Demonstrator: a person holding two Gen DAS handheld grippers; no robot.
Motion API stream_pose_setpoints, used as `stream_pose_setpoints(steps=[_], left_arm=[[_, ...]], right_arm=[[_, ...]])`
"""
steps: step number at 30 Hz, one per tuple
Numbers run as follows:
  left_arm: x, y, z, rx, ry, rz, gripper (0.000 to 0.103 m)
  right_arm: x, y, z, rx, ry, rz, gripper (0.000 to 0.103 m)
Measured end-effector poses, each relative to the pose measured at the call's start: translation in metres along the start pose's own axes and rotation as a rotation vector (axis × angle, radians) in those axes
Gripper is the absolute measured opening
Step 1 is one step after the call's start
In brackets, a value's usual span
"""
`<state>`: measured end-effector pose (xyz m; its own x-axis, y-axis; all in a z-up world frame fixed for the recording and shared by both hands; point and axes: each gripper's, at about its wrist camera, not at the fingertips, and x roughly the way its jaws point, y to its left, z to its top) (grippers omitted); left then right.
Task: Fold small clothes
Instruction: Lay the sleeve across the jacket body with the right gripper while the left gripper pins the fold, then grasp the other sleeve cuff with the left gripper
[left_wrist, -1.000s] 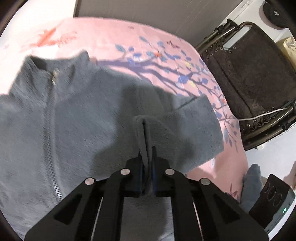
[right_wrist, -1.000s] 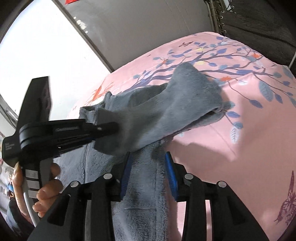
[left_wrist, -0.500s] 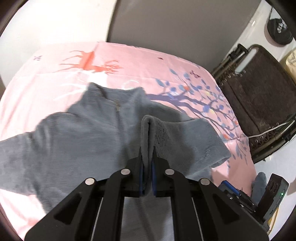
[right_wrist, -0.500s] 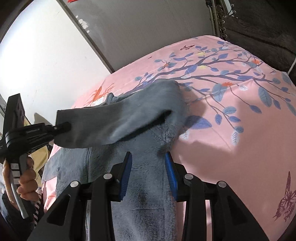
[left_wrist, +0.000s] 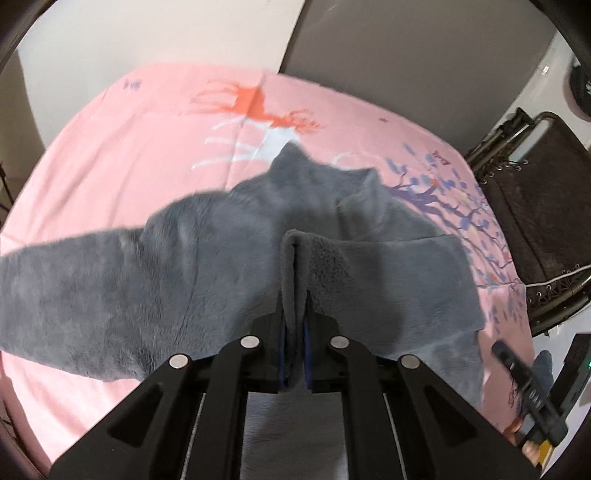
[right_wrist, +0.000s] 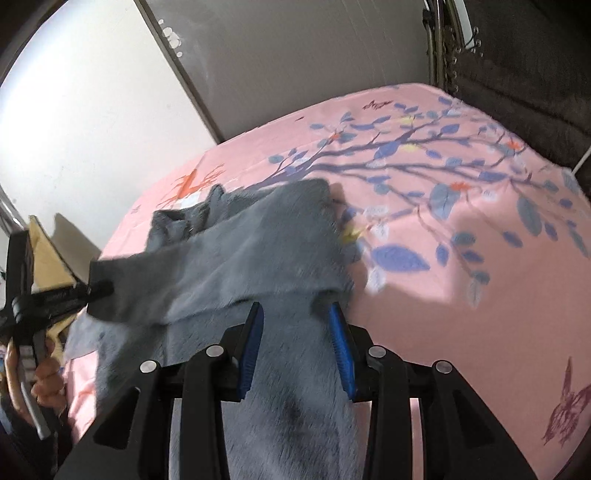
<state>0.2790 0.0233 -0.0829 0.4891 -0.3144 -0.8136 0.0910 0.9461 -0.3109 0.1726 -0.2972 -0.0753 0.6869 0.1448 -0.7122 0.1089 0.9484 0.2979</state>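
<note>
Left wrist view shows my left claw (left_wrist: 294, 332) pinched tight on the cuff of one sleeve (left_wrist: 388, 280) of the grey fleece jacket (left_wrist: 166, 280), carrying it across the chest so it folds inward. The jacket lies spread on the pink bed sheet (left_wrist: 129, 147), collar away from me, the other sleeve out flat to the side. From the right wrist view, my right claw (right_wrist: 297, 347) sits low over the jacket's body with its blue pads wide apart, gripping nothing; I judge it is there to steady the fabric while the sleeve crosses.
</note>
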Motion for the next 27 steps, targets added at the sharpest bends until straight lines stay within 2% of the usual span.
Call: stream_pose_setpoints(steps=[2, 4, 5, 6, 8, 11, 13, 14, 15, 17, 20, 22, 23, 27], left_arm=[[0.007, 0.009, -0.006, -0.028, 0.016, 0.003, 0.008], [0.014, 0.019, -0.013, -0.064, 0.033, -0.001, 0.010], [0.017, 0.024, -0.016, -0.081, 0.040, 0.014, 0.014], [0.019, 0.029, -0.019, -0.091, 0.044, 0.033, 0.022], [0.019, 0.036, -0.022, -0.111, 0.047, 0.058, 0.029], [0.001, 0.045, -0.022, -0.160, -0.003, 0.065, 0.029], [-0.011, 0.038, -0.017, -0.148, -0.045, 0.049, 0.030], [-0.011, 0.031, -0.015, -0.140, -0.047, 0.023, 0.034], [-0.009, 0.024, -0.013, -0.129, -0.036, -0.012, 0.041], [0.006, -0.002, -0.014, -0.068, 0.013, -0.063, 0.048], [0.041, -0.027, -0.023, 0.004, 0.070, 0.021, 0.049], [0.042, -0.034, -0.024, 0.037, 0.033, 0.067, 0.052], [0.040, -0.036, -0.024, 0.048, 0.044, 0.069, 0.054], [0.022, -0.019, -0.025, -0.005, 0.023, 0.044, 0.055]], right_arm=[[0.007, 0.002, 0.012, -0.005, -0.015, -0.009, 0.026], [0.021, 0.007, 0.024, -0.029, -0.007, -0.027, 0.026], [0.030, 0.009, 0.028, -0.046, 0.015, -0.041, 0.025], [0.041, 0.009, 0.029, -0.061, 0.047, -0.060, 0.025], [0.066, 0.007, 0.027, -0.077, 0.136, -0.087, 0.023], [0.061, 0.009, 0.027, -0.096, 0.108, -0.089, 0.024], [0.051, 0.010, 0.038, -0.065, 0.045, -0.064, 0.024], [0.051, 0.011, 0.046, -0.053, 0.028, -0.060, 0.025], [0.054, 0.013, 0.053, -0.049, 0.026, -0.057, 0.026], [0.073, 0.022, 0.064, -0.066, 0.065, -0.056, 0.028], [0.110, 0.032, 0.060, -0.094, 0.174, -0.082, 0.031], [0.106, 0.041, 0.054, -0.136, 0.136, -0.127, 0.031], [0.100, 0.043, 0.051, -0.134, 0.122, -0.125, 0.031], [0.066, 0.059, 0.030, -0.130, 0.076, -0.020, 0.032]])
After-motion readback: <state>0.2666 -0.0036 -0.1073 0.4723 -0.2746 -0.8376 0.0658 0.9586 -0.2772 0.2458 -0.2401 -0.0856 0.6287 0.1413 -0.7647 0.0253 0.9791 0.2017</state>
